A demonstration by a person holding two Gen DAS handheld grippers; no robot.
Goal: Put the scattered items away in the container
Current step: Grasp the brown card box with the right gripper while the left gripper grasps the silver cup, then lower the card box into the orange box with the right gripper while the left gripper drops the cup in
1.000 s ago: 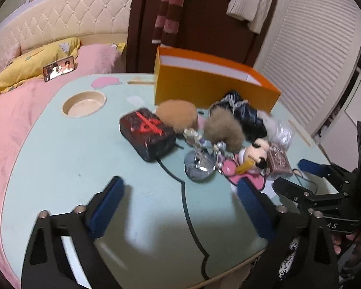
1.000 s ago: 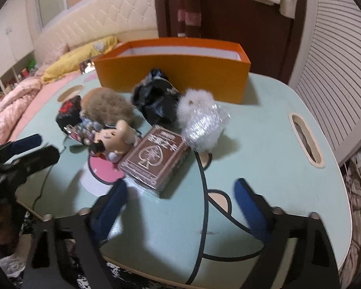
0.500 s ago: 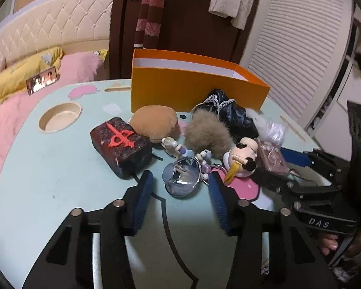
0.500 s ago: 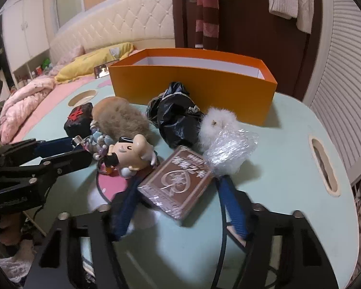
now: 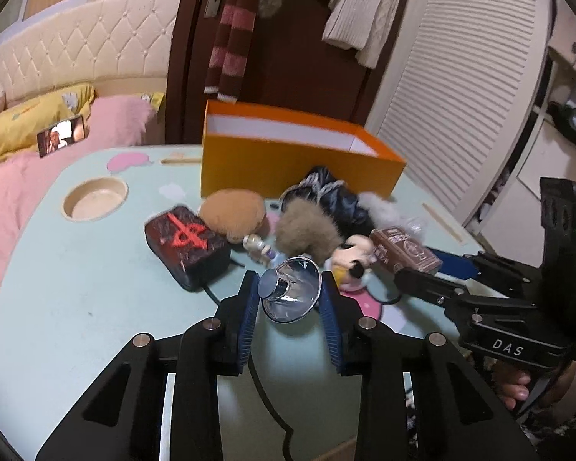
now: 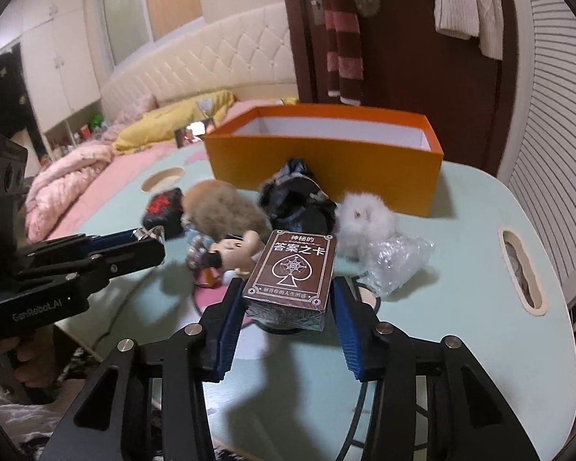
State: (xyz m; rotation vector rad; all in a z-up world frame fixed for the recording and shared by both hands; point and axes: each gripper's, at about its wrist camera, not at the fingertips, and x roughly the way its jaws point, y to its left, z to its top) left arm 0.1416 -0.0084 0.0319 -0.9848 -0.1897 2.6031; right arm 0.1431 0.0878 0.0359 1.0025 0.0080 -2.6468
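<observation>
The orange box (image 6: 326,165) at the far side of the desk (image 6: 460,307) looks empty, so we judge nothing tidied yet. Our left gripper (image 5: 290,299), jaws just closed in, pinches the silver cone (image 5: 292,294); our right gripper (image 6: 288,307) likewise clamps the brown card box (image 6: 293,272). The dark block (image 5: 186,242), fur balls, black cloth and figurine still lie before the box.

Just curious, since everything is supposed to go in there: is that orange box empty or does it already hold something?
Looks empty: the orange box shows only bare white inner walls; its floor is hidden.
</observation>
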